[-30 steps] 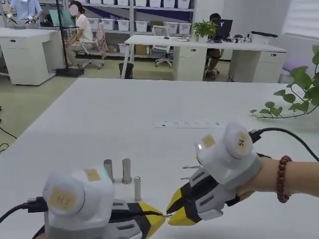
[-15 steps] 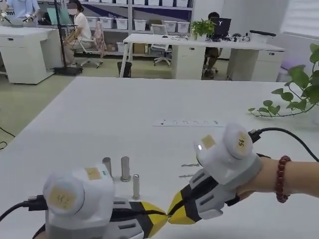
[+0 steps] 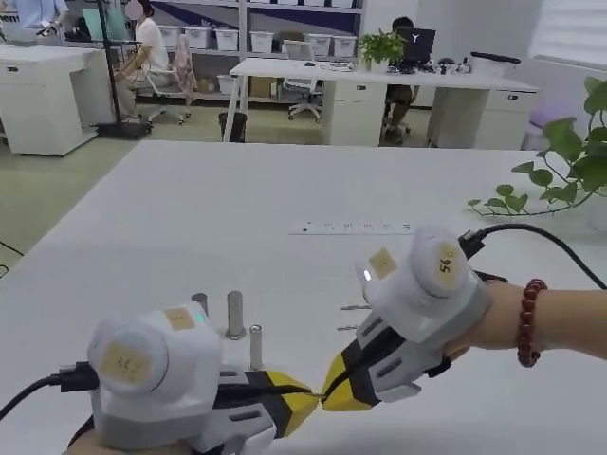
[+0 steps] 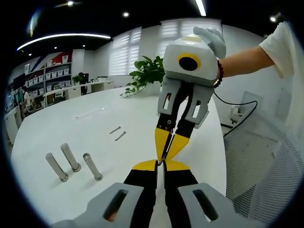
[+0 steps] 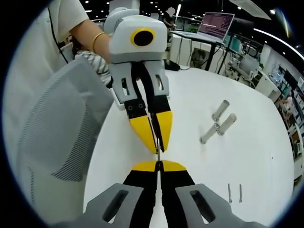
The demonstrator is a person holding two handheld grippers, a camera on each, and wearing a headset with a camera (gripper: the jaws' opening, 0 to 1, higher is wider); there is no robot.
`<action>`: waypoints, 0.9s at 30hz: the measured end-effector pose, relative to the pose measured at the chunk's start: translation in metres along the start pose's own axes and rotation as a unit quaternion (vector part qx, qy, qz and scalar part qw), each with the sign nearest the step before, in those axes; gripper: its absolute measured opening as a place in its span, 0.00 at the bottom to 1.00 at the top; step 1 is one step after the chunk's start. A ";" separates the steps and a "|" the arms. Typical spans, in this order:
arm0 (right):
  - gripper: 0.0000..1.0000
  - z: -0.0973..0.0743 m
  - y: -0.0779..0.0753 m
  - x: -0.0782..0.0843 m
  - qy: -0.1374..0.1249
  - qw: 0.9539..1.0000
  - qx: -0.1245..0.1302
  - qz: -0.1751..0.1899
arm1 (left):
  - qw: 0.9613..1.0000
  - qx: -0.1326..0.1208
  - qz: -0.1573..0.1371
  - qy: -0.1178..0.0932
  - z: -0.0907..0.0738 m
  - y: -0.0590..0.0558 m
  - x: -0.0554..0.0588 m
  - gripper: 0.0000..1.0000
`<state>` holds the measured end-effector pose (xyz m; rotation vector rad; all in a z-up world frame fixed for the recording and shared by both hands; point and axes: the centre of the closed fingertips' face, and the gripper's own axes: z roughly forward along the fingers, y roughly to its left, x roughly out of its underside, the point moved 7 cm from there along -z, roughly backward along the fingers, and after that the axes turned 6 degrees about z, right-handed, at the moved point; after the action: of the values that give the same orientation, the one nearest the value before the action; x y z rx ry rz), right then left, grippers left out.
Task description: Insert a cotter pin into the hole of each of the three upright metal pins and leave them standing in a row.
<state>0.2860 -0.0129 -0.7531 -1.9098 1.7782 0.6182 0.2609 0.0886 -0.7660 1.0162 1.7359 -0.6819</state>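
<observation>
Change: a second ago a short gap shows between the two yellow tips, with a thin cotter pin (image 5: 158,148) bridging it. Now the left gripper (image 3: 303,404) and right gripper (image 3: 332,392) meet tip to tip and the gap is gone. The head view has also tilted down a little; that is the camera, not the objects.

Jaw state: in each gripper view that gripper's own jaws are pressed together. The cotter pin is a thin line running from the left gripper's tips into the right gripper's tips. It looks pinched at both ends, though which side carries the grip is hard to tell.

Three upright metal pins (image 3: 235,315) stand just beyond the left gripper, close together, same places as before, with no cotter pin seen in any of them. Two spare cotter pins (image 3: 357,307) lie flat on the table (image 3: 237,209) just behind the right gripper, untouched.

Meaning: likely a handover or re-grip to line the pin up for insertion. Task is early, with no hole filled yet. Risk: the pin could slip or twist when one side lets go.
</observation>
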 end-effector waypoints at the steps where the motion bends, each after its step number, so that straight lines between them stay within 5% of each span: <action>1: 0.02 0.000 -0.001 0.000 0.005 1.000 0.002 -0.003 | 1.000 -0.002 0.002 0.001 0.001 0.000 0.000 0.02; 17: 0.02 -0.005 -0.023 0.002 0.055 0.998 0.041 -0.004 | 0.998 -0.062 -0.001 0.012 -0.003 0.018 0.007 0.22; 20: 0.02 -0.005 -0.031 0.001 0.060 0.997 0.052 0.002 | 0.994 -0.102 -0.005 0.025 -0.006 0.029 0.011 0.22; 27: 0.02 -0.001 -0.047 -0.001 0.065 0.996 0.065 0.010 | 0.989 -0.144 -0.005 0.032 -0.009 0.042 0.020 0.22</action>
<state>0.3329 -0.0100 -0.7504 -1.8845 1.8705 0.3813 0.2896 0.1234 -0.7811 0.8363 1.8326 -0.3916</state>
